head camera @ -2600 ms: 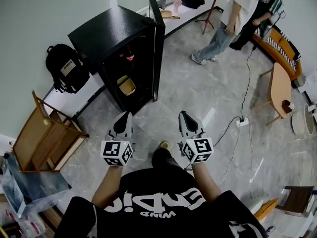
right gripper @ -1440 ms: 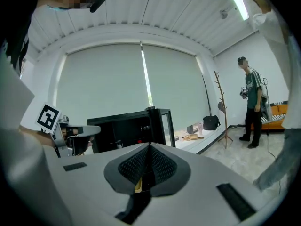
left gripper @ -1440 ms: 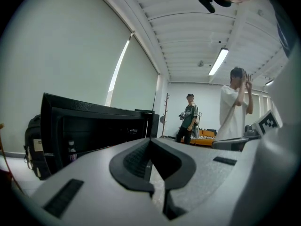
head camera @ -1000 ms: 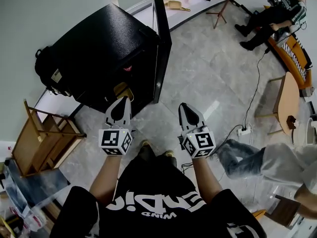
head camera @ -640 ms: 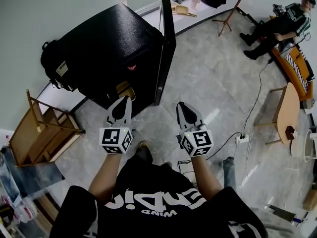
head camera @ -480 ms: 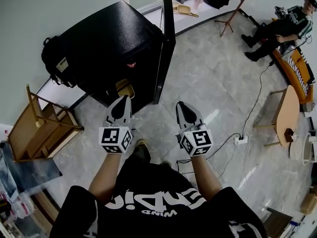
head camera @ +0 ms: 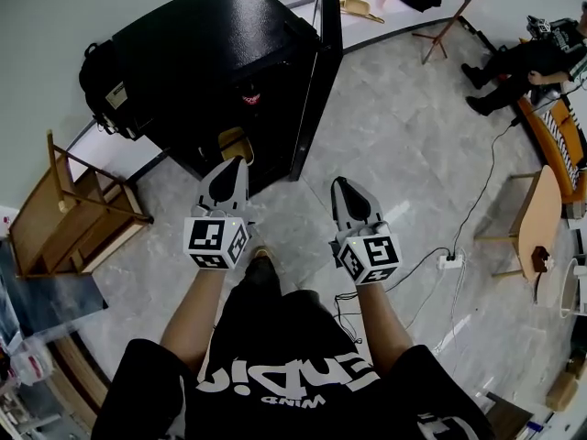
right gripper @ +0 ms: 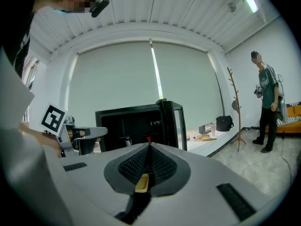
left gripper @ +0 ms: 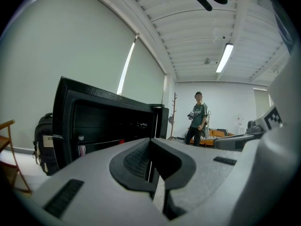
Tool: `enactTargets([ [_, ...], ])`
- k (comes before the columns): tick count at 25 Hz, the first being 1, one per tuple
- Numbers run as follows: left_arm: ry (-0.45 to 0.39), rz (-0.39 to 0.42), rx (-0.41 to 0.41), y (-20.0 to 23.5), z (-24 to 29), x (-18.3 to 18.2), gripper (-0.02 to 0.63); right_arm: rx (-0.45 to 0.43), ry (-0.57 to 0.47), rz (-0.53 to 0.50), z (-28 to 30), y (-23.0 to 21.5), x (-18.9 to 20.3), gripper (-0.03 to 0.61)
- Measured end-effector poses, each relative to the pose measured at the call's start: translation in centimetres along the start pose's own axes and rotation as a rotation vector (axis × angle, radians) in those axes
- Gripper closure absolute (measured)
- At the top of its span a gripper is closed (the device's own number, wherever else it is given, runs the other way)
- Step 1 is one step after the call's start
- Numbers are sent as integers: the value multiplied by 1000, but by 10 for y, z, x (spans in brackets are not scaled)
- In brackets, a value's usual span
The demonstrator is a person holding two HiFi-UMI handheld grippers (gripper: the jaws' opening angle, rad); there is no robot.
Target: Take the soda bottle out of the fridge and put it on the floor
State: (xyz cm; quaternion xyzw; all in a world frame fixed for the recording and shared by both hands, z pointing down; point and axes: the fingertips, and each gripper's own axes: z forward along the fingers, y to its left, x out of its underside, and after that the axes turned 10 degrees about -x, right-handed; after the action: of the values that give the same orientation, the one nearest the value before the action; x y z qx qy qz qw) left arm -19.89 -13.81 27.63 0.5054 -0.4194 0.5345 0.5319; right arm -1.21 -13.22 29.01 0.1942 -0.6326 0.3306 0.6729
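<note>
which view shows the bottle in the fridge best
Left gripper view: the bottle stands upright in the open fridge, cap and label visible. The right gripper view shows it tiny and far; the head view sees mostly the fridge's top, no bottle clearly.

You are standing in what looks like an office or lab room used as a recording space. In the head view, a grey marble-look tiled floor [head camera: 404,172] fills the middle, a small black fridge [head camera: 211,53] stands alone at the upper left with a backpack [head camera: 94,71] against the wall beside it, and a power strip [head camera: 448,261] with a trailing cable lies at right centre. At the upper right a person [head camera: 537,58] sits by an orange bench [head camera: 558,140], with a coat stand [head camera: 456,12] near the top edge and a wooden table [head camera: 543,211] at the right edge. In your left gripper view, a ribbed white ceiling [left gripper: 188,27] carries a strip light [left gripper: 225,58] at the upper right, and a tall roller blind [left gripper: 70,55] covers the left.
</note>
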Motion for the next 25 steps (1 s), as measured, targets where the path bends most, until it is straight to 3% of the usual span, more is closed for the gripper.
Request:
enactTargets([
  [13, 4, 16, -25, 8, -1, 50, 592, 14, -25, 7, 2, 9, 48, 554],
  [17, 11, 10, -20, 6, 5, 53, 442, 13, -31, 4, 0, 10, 45, 554],
  [20, -13, 4, -30, 4, 12, 50, 250, 10, -23, 5, -2, 9, 46, 554],
  [22, -14, 6, -46, 5, 17, 51, 212, 13, -21, 16, -2, 6, 47, 554],
  [25, 4, -12, -63, 11, 27, 58, 209, 21, -25, 25, 0, 3, 46, 554],
])
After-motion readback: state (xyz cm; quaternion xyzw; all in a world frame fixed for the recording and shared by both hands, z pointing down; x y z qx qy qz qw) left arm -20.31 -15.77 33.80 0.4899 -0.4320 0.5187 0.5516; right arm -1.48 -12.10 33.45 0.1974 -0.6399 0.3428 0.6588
